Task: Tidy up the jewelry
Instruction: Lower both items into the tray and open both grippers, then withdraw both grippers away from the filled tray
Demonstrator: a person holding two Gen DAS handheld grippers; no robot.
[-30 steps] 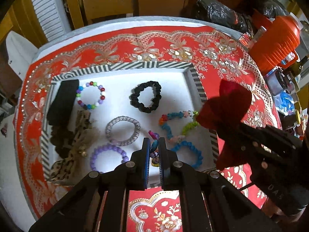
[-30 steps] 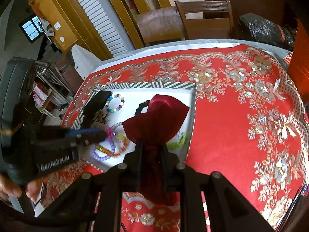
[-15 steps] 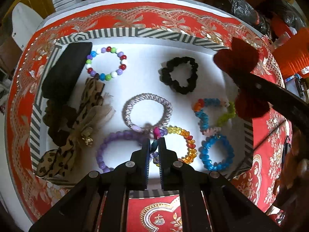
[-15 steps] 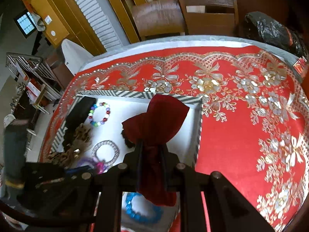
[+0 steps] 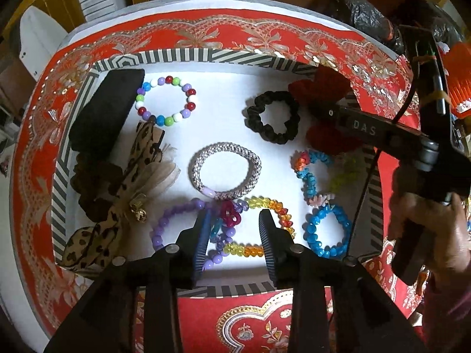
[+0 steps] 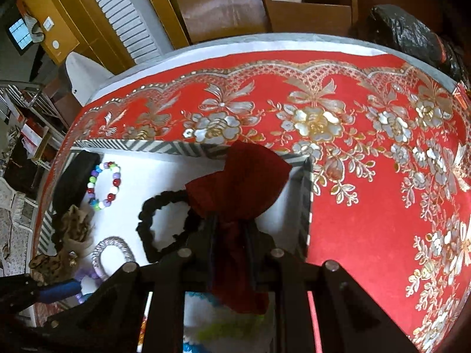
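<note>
A striped-rim white tray (image 5: pixel 182 56) holds several bracelets and hair ties. My left gripper (image 5: pixel 235 223) is open just above a multicoloured bead bracelet (image 5: pixel 265 206) lying beside a purple bead bracelet (image 5: pixel 164 223) at the tray's near edge. My right gripper (image 6: pixel 231 226) is shut on a red velvet bow (image 6: pixel 235 182) and holds it over the tray's right side, next to a black scrunchie (image 6: pixel 159 223). The bow also shows in the left wrist view (image 5: pixel 323 88).
In the tray lie a silver band (image 5: pixel 226 170), a coloured bead bracelet (image 5: pixel 166 101), a black scrunchie (image 5: pixel 273 117), a blue bracelet (image 5: pixel 328 232), a black case (image 5: pixel 106 117) and a leopard bow (image 5: pixel 129 188). A red floral tablecloth (image 6: pixel 368 161) covers the table. Chairs stand behind.
My left gripper lowered to the tray and opened, letting go of the multicoloured bracelet. My right gripper moved the red bow leftward over the tray's right side.
</note>
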